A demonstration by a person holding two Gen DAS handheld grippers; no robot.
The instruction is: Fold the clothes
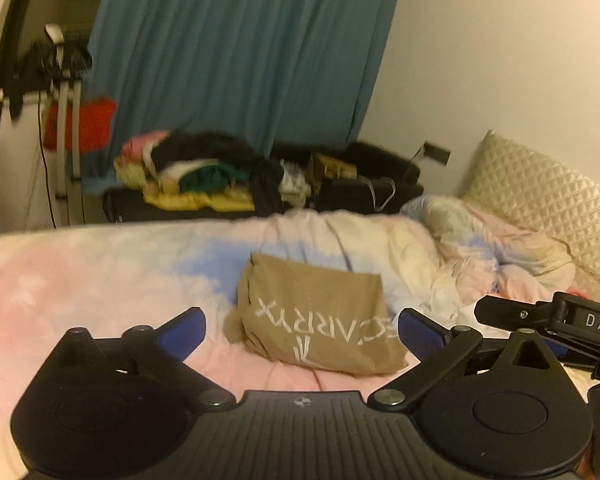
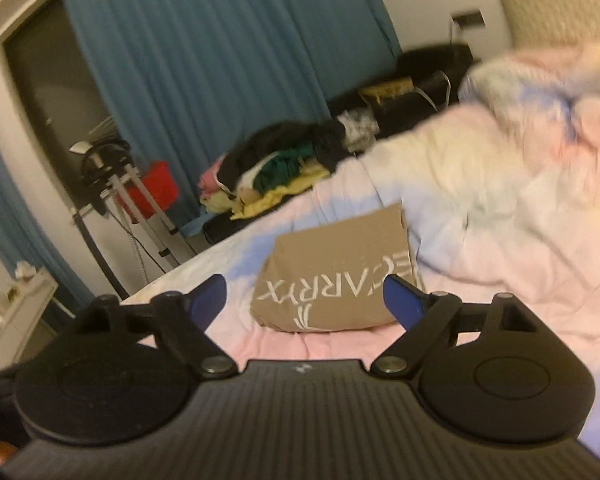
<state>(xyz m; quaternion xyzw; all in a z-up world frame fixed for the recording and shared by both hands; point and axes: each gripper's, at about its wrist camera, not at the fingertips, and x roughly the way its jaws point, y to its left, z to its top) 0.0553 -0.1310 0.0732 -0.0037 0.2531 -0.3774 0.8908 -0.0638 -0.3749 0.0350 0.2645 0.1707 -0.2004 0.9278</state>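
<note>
**Both claws wide above the folded tan shirt**

In my left wrist view, the left claw (image 1: 302, 330) stands wide, its blue-padded fingers (image 1: 184, 330) spread to either side of the frame's lower middle and gripping nothing. Between them, centre frame, lies the tan folded cotton garment with white lettering (image 1: 316, 320), a compact rectangle resting on the pastel pink, blue and cream bedspread (image 1: 80, 280). At the right edge I see part of the right claw's black body; its fingers are out of that frame.

In my right wrist view, the right claw (image 2: 304, 300) is also wide and empty, blue fingers (image 2: 400, 300) framing the same tan garment (image 2: 340, 280), which sits centre frame, just beyond the fingertips and not touched.

A rumpled pastel duvet (image 1: 480, 248) bunches at the right of the left view, with a cream quilted pillow (image 1: 540, 188) behind it. Upper centre hangs a teal pleated curtain (image 1: 240, 60); below it, a loose heap of mixed clothes (image 1: 192, 168) sits on a dark case.
</note>
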